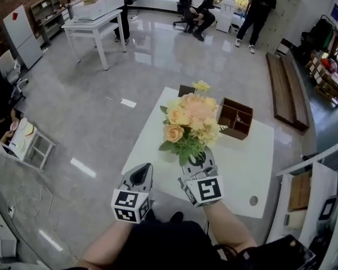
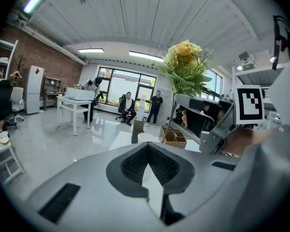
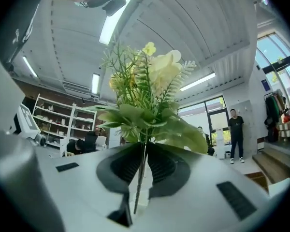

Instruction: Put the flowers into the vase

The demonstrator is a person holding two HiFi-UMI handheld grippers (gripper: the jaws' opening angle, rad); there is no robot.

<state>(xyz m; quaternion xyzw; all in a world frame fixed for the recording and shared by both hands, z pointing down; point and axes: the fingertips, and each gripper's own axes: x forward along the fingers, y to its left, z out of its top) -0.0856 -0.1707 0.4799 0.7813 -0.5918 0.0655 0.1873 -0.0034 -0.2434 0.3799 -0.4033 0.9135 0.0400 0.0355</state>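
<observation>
A bunch of yellow and peach flowers (image 1: 191,120) with green leaves stands upright over the white table (image 1: 242,173). My right gripper (image 1: 198,157) is shut on its thin stem, and in the right gripper view the stem runs down between the pads (image 3: 157,166) with the flowers (image 3: 145,91) above. A dark brown vase (image 1: 186,90) stands at the table's far edge, mostly hidden behind the blooms; it shows better in the left gripper view (image 2: 137,130). My left gripper (image 1: 142,176) hovers beside the right one, shut and holding nothing (image 2: 147,151). From the left gripper view the flowers (image 2: 186,64) rise above the right gripper (image 2: 208,120).
A brown wooden divided box (image 1: 235,118) sits on the table right of the flowers. Beyond the table are a white desk (image 1: 96,21), a seated person (image 1: 197,4), a standing person (image 1: 258,13) and a long wooden bench (image 1: 287,91).
</observation>
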